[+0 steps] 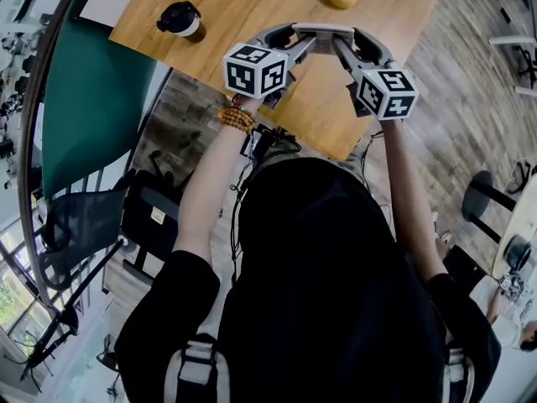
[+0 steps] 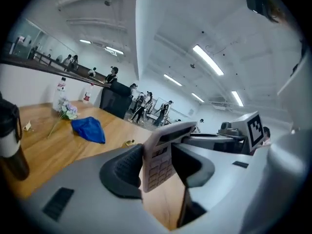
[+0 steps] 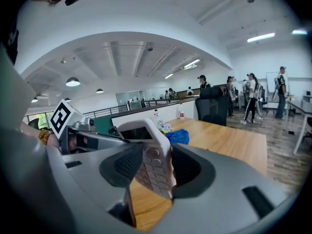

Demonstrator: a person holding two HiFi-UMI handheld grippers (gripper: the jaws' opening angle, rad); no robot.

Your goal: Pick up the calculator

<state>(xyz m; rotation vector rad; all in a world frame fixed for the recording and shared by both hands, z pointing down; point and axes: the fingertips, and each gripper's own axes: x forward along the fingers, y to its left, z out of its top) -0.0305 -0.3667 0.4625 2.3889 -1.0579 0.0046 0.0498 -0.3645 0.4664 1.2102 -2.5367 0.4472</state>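
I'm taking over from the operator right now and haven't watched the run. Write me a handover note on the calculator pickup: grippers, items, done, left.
Left gripper: jaws shut on the calculator.
Right gripper: jaws shut on the same calculator, from the opposite end.
Calculator: held between the two grippers, in the air above the wooden table.
Done: grasp and lift.
Left: probably nothing beyond holding it steady.

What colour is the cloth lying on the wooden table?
The cloth is blue; it shows best in the left gripper view.
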